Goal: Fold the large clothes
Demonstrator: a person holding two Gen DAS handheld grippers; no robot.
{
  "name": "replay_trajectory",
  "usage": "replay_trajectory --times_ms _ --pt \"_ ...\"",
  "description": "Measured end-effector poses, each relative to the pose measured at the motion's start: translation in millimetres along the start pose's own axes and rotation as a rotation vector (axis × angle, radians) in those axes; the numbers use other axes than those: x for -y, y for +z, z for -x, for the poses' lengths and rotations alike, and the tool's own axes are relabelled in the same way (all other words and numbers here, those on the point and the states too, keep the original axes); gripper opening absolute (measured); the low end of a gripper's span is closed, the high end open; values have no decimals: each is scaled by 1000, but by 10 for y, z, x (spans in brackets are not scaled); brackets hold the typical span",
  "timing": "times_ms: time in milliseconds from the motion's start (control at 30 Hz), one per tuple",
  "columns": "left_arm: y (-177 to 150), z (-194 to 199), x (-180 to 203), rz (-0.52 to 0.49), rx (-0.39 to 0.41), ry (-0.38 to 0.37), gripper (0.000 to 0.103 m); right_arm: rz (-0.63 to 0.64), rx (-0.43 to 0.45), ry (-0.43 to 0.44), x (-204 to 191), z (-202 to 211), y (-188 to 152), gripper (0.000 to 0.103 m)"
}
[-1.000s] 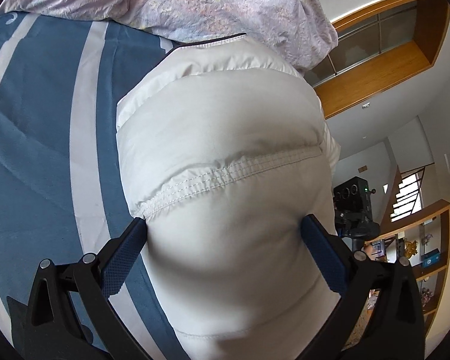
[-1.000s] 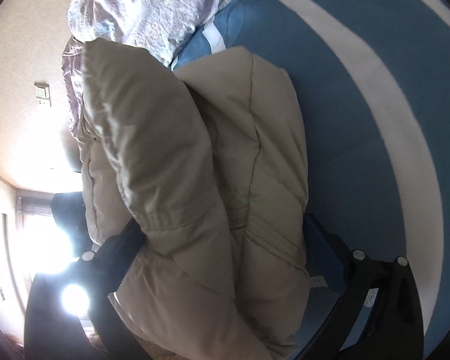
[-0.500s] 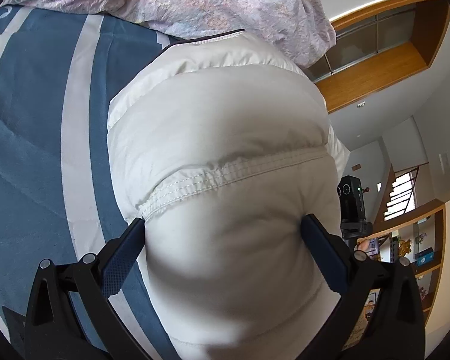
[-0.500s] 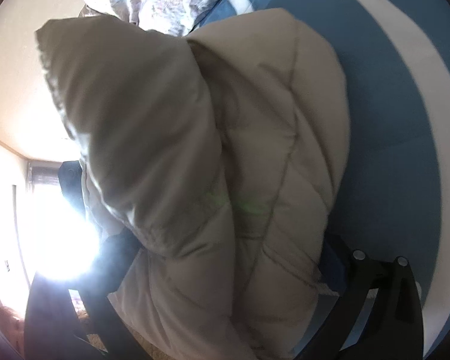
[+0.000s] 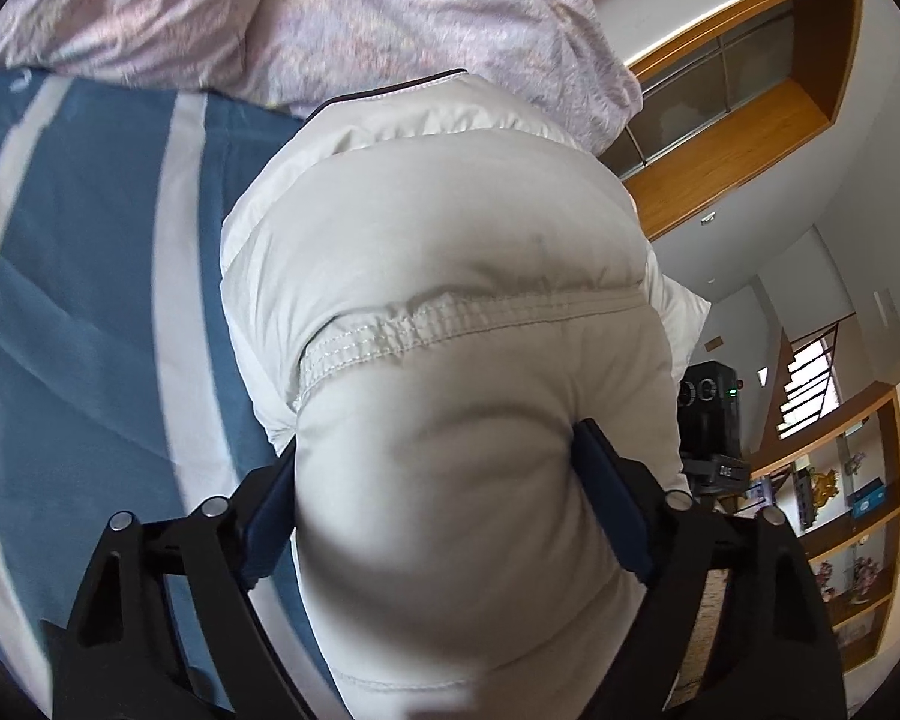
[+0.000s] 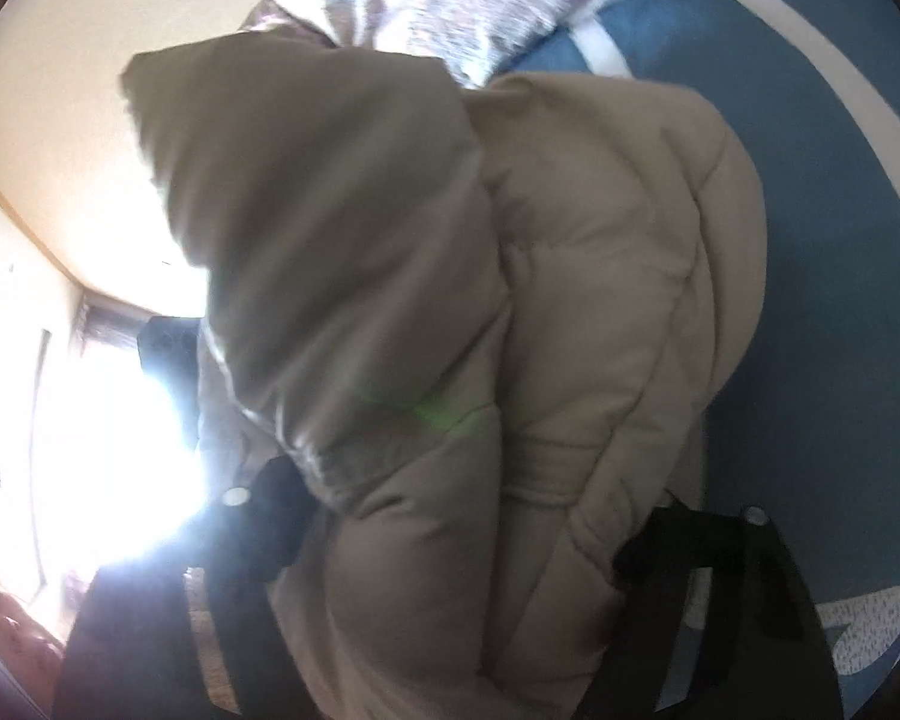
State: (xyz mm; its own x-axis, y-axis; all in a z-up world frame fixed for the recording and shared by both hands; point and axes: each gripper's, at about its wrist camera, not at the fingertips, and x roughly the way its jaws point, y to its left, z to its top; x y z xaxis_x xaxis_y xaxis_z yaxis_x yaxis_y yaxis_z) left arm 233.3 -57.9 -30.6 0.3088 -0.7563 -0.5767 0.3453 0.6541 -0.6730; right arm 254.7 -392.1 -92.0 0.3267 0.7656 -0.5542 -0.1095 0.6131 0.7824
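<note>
My left gripper (image 5: 435, 486), a black two-finger frame with dark blue pads (image 5: 615, 504), points downward at a slant. Its jaws are closing, and both pads press into the sides of a thick fold of the puffy off-white quilted jacket (image 5: 450, 300) between them. My right gripper (image 6: 462, 516), of the same black build, also points downward; its jaws are closing on a bunched fold of that jacket, which bulges out past both fingers (image 6: 678, 540).
</note>
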Motion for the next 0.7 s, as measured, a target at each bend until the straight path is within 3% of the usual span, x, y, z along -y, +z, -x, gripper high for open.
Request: replay_trajectory --times_ms 467,700 --pt "347 660 -399 16 183 109 82 82 -38 32 -462 -664 538 66" --pt "464 890 -725 45 223 163 82 120 -69 20 -503 -820 801 66"
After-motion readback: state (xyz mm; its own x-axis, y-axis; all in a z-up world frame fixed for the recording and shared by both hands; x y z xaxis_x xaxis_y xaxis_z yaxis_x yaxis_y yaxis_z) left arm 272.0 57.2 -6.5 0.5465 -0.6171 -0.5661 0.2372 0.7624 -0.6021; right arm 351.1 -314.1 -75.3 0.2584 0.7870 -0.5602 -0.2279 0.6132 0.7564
